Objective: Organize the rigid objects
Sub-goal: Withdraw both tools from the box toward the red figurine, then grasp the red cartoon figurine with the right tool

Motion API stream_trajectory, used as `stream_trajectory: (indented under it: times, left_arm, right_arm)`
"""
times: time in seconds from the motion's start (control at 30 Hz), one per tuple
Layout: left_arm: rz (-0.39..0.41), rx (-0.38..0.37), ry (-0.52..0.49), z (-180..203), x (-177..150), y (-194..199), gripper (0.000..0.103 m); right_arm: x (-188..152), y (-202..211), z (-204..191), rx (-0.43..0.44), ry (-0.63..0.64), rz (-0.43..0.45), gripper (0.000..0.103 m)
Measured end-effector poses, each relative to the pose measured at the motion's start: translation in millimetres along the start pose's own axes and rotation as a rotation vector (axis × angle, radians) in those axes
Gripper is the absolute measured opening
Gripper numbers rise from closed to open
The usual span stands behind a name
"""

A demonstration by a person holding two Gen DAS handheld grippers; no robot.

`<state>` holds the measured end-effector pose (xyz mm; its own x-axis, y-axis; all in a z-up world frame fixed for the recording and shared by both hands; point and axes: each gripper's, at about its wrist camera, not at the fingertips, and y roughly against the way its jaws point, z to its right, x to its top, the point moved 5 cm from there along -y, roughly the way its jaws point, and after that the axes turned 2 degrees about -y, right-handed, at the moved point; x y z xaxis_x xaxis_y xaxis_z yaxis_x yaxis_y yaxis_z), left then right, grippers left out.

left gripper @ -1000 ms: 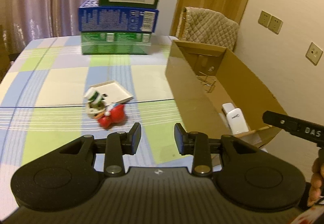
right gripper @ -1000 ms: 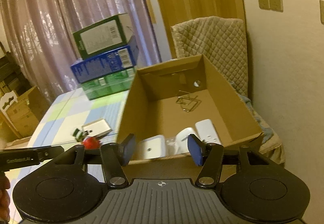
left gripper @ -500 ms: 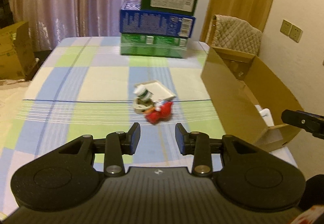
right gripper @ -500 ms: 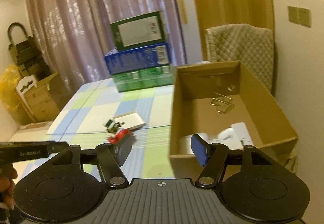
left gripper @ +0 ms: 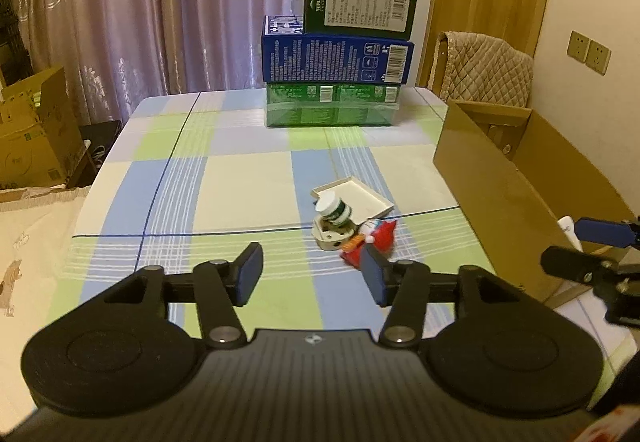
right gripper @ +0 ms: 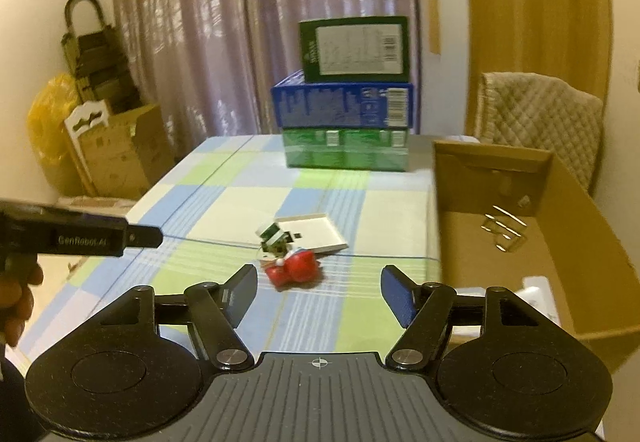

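Centrally on the checked table (left gripper: 240,178), a small pile is seen: white tray (left gripper: 356,196) at twelve o'clock, red toy (left gripper: 376,242) at five, white-capped bottle (left gripper: 334,208) between. All are judged light, stiff; the toy's rounded body is best pinched across. Both the left gripper (left gripper: 312,274) and right gripper (right gripper: 318,292) have just been opening, with nothing between the jaws.

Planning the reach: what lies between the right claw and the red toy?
Only bare checked tablecloth, as the right wrist view shows. The right claw, just opening, holds nothing; the red toy lies ahead.

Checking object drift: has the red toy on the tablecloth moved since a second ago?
No. The red toy lies against the white plug and tray, on the dark tablecloth line, as before; only the cameras shifted.
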<state>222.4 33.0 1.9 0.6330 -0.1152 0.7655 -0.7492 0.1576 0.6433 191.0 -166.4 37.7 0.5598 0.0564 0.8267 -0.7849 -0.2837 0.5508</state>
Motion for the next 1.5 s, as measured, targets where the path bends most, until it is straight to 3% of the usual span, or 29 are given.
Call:
stream_trajectory:
  times: [0.2,0.33,0.7,0.9,1.2,1.5]
  left_arm:
    - [-0.022,0.014,-0.001,-19,1,-35,0.060]
    - [-0.032,0.003,0.010,-30,0,-62,0.072]
    - [-0.031,-0.020,0.006,-50,-18,-120,0.076]
    - [0.016,-0.054,-0.020,-49,-6,-133,0.081]
    - [0.000,-0.090,-0.106,-40,-2,-152,0.081]
    - [-0.016,-0.114,-0.120,-39,-5,-163,0.081]
  right_arm:
    - [-12,-43,-14,0.010,0.047,-0.043,0.068]
    - [-22,-71,-20,0.010,0.087,-0.062,0.069]
    - [-39,-148,-19,0.020,0.138,-0.097,0.074]
    - [-38,-182,-16,0.014,0.148,-0.093,0.074]
    - [-40,-212,-18,0.039,0.211,-0.084,0.074]
    - [-41,-226,-15,0.051,0.229,-0.068,0.074]
